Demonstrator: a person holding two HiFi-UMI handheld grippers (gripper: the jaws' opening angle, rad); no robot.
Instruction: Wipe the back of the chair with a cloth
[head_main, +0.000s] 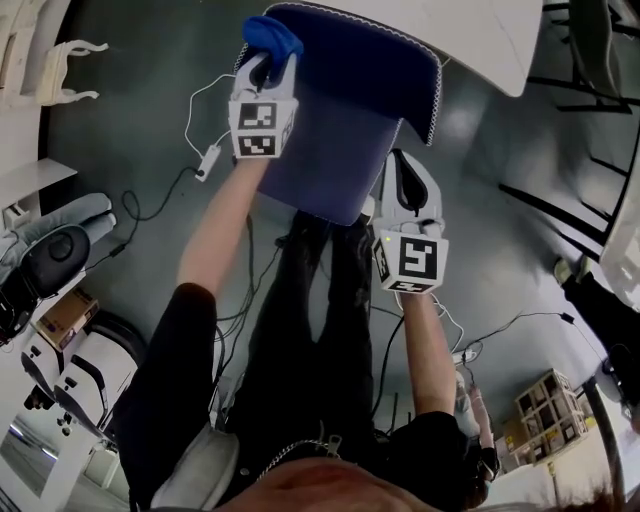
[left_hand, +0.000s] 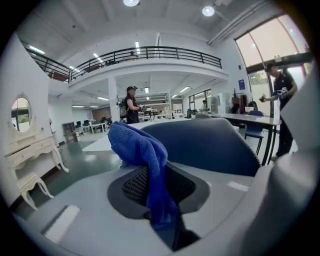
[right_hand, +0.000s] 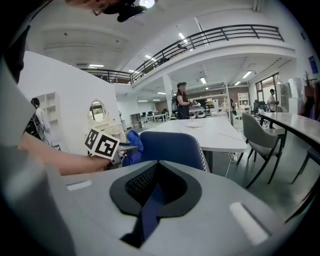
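Cloth (left_hand: 142, 155) in left tongs (head_main: 269, 62); right tongs (head_main: 400, 165) grip chair back (head_main: 340, 110).

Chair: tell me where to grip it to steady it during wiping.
Grip the chair back's thin right side edge, coming from the right. It is slim enough for jaws, and clear of the cloth the left gripper holds at the top. The right gripper is there now.
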